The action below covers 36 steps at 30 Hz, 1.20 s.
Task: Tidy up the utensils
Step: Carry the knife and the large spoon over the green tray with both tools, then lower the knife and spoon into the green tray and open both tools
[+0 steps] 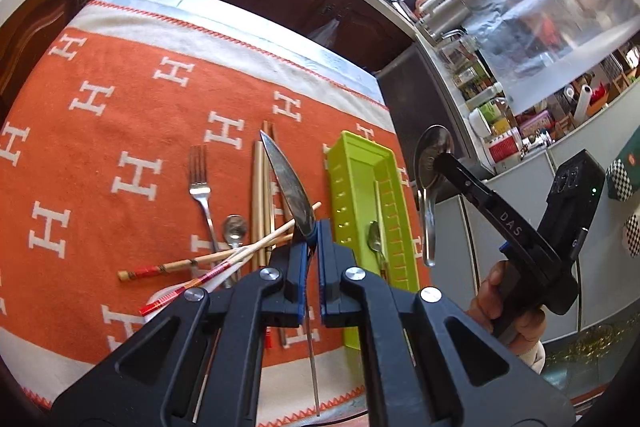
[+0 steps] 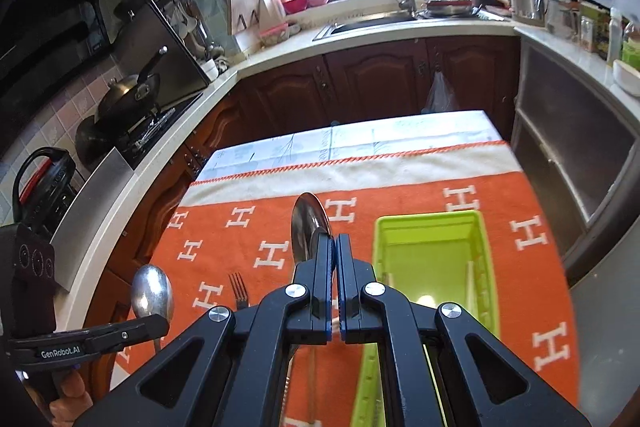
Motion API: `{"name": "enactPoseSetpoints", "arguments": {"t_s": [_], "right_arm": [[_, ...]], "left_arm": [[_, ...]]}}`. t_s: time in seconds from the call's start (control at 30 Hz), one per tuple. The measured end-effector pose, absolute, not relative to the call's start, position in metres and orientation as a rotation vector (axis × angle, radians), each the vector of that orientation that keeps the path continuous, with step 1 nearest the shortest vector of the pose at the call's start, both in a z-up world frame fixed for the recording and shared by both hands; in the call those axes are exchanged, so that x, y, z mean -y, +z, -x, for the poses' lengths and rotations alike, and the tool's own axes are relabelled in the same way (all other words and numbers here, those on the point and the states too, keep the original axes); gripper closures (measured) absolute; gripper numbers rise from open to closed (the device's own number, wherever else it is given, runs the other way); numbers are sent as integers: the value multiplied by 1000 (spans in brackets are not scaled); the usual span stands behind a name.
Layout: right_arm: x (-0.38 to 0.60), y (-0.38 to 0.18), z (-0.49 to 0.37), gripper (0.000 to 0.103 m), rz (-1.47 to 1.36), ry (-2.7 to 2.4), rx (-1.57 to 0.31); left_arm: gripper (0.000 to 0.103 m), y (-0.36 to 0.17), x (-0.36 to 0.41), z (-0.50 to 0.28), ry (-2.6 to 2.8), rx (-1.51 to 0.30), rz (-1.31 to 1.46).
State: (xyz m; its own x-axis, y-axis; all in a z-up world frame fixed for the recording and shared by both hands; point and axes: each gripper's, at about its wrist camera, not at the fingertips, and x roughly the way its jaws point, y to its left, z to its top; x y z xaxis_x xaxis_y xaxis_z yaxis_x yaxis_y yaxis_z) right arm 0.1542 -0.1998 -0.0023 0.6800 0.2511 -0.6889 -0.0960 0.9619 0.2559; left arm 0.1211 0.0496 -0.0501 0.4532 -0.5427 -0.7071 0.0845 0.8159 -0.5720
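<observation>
left tongs clamp shiny spoon | right tongs clamp steel spoon | green tray

Orange cloth, left half and far edge — bare, open to a gripper. Centre, toward the near edge: a tangle of fork, small spoon and crossed chopsticks, touching or overlapping. Right edge: green tray, walls raised, far end bare inside, a spoon lying in it. Strip between tangle and tray — narrow.
</observation>
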Motion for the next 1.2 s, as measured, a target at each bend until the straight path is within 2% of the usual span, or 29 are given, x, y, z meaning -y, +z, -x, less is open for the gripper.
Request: {"name": "enactPoseSetpoints", "arguments": {"t_s": [0.2, 0.37, 0.67, 0.97, 1.13, 1.2], "right_arm": [[248, 18, -129, 101, -183, 161, -781], [281, 6, -127, 101, -170, 151, -816], [320, -58, -168, 101, -216, 148, -929], [309, -121, -227, 101, -216, 160, -1034], [296, -142, -250, 100, -230, 151, -1047], [292, -146, -258, 100, -235, 156, -1051]], "left_arm": [[101, -27, 4, -122, -444, -1052, 427], [101, -28, 63, -138, -493, -1098, 338], [101, -83, 143, -173, -508, -1208, 176], [101, -122, 159, -201, -456, -1259, 102], [101, -119, 153, -202, -460, -1259, 100], [97, -112, 147, -197, -451, -1242, 96]]}}
